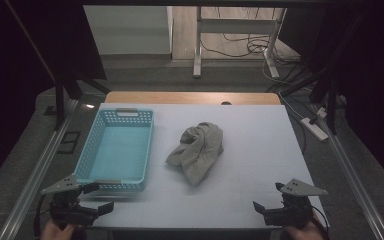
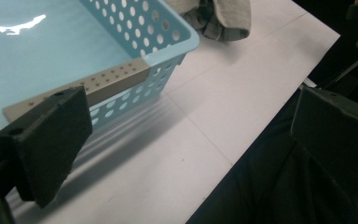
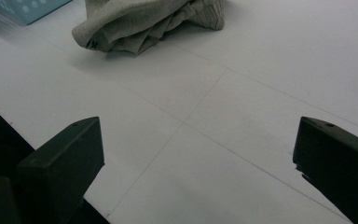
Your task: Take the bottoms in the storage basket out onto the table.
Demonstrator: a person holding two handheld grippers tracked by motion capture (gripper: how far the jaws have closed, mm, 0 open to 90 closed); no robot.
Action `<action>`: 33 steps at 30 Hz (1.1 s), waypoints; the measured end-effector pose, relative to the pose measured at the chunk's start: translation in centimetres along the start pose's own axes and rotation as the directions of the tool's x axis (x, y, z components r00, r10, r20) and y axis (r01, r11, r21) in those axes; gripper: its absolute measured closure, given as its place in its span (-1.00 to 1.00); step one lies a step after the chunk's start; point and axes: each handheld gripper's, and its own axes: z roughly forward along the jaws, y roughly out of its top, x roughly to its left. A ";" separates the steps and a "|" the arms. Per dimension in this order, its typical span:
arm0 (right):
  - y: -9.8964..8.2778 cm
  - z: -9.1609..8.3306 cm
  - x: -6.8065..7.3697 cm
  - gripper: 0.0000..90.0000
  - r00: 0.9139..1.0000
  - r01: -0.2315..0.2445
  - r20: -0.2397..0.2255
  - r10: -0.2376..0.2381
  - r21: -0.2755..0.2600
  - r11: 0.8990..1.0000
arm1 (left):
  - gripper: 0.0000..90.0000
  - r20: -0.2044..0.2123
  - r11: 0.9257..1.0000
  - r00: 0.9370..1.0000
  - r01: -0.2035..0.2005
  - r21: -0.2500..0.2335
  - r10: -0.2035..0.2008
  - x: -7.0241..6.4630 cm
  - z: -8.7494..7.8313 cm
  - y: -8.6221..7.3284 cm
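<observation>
A crumpled grey cloth (image 1: pixel 198 150) lies in the middle of the white table top (image 1: pixel 240 190). To its left stands an empty light-blue perforated basket (image 1: pixel 116 150) with tan handle strips. My left gripper (image 1: pixel 100 197) hovers open at the table's near left corner, just in front of the basket's near wall (image 2: pixel 130 93). My right gripper (image 1: pixel 266 201) is held open at the near right corner, pointing toward the cloth (image 3: pixel 144 23), well short of it. In both gripper views the jaws stand wide apart with nothing between them.
The table's near edge (image 2: pixel 261 130) runs just under the left gripper. Metal rails (image 1: pixel 40 165) flank the table on both sides. Behind it are a wooden strip (image 1: pixel 190 97), a desk frame and floor cables (image 1: pixel 245 47).
</observation>
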 end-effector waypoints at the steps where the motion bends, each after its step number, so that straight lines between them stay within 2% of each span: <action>1: 0.0 0.0 0.0 -0.95 1.000 0.000 0.000 0.000 -0.001 1.000 | -1.00 -0.005 1.000 1.000 -0.003 0.006 0.003 0.1 0.0 -0.1; 8: 0.0 0.0 0.0 -0.95 1.000 0.002 0.000 -0.002 -0.003 1.000 | -1.00 0.003 1.000 1.000 0.004 -0.005 -0.004 0.4 -0.6 -0.5; 14: 0.0 -0.1 0.0 -0.95 1.000 0.002 -0.002 -0.002 -0.005 1.000 | -1.00 -0.018 1.000 1.000 0.014 -0.012 -0.015 0.8 -1.4 -0.9; 17: 0.0 -0.1 0.0 -0.95 1.000 0.002 0.001 -0.002 -0.004 1.000 | -1.00 -0.015 1.000 1.000 0.015 -0.020 -0.016 0.9 -1.7 -1.1; 23: 0.0 -0.1 0.0 -0.95 1.000 -0.002 0.002 0.002 -0.008 1.000 | -1.00 -0.033 1.000 0.999 0.008 -0.009 -0.009 0.9 -2.2 -1.4; 33: 0.0 0.0 0.0 -0.95 1.000 -0.001 0.005 0.001 -0.002 1.000 | -1.00 -0.050 1.000 0.998 0.023 -0.016 -0.024 1.3 -3.2 -2.1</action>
